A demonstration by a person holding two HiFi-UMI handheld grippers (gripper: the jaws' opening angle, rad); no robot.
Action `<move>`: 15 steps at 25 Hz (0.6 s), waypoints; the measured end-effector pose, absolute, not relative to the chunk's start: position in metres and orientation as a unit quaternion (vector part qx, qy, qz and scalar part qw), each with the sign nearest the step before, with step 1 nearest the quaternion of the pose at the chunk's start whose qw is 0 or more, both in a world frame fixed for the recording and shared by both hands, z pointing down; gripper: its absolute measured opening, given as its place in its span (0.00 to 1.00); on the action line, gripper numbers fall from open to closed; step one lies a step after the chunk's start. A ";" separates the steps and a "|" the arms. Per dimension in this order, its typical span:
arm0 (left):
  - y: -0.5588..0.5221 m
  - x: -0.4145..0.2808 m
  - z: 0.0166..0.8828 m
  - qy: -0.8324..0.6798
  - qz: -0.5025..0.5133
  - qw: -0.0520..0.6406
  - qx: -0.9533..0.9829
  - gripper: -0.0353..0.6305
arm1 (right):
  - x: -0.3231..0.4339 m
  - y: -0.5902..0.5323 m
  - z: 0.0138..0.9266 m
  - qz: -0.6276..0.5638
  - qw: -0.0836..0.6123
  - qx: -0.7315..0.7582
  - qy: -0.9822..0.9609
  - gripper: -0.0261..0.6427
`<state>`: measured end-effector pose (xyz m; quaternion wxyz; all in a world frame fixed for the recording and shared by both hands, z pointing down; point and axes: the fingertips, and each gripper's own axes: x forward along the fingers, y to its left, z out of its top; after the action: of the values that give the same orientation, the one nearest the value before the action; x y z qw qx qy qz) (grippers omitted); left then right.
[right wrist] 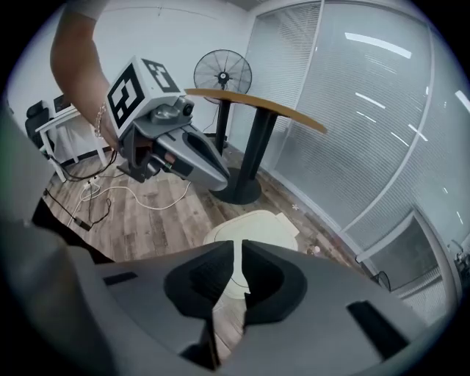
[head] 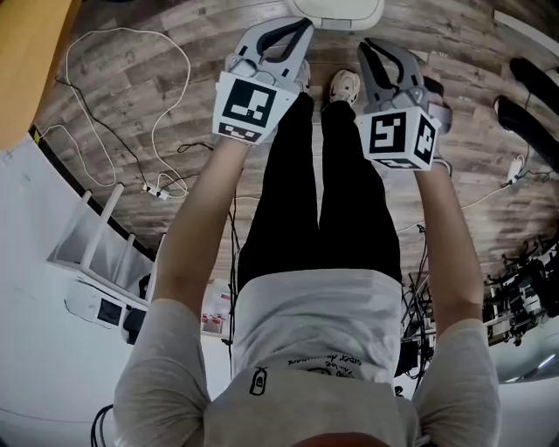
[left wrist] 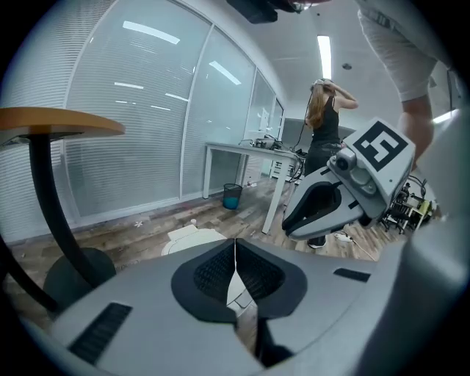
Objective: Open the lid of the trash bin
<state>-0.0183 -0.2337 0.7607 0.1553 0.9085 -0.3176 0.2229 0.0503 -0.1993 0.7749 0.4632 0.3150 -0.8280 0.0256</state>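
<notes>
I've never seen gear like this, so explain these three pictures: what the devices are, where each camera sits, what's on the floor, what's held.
A person stands holding a grey hand-held claw in each hand. The top-down picture comes from a camera on their head; the other two come from a camera riding on each claw. The left claw has its jaws together, the right claw slightly apart; neither holds anything. Ahead, on the brown wooden plank floor, stands the white plastic trash bin, its lid seemingly closed.

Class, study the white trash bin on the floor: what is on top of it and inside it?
A cream-white lid lies shut on the white plastic trash bin, with nothing on it. The lid covers the inside, so its contents cannot be seen.
</notes>
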 end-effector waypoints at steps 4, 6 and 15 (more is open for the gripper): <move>-0.236 -0.017 0.780 -0.309 0.235 0.156 0.909 0.08 | 0.047 -0.199 0.806 0.006 0.492 0.283 -0.823 0.11; -0.236 -0.016 0.791 -0.302 0.241 0.154 0.909 0.08 | 0.043 -0.200 0.820 -0.001 0.504 0.268 -0.821 0.11; -0.222 -0.010 0.840 -0.275 0.277 0.156 0.908 0.08 | 0.034 -0.197 0.882 -0.011 0.554 0.214 -0.804 0.12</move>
<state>-0.0100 -0.2220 0.8395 0.1557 0.9075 -0.2745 0.2770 0.0344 -0.1973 0.8823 0.5544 0.2145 -0.8041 -0.0108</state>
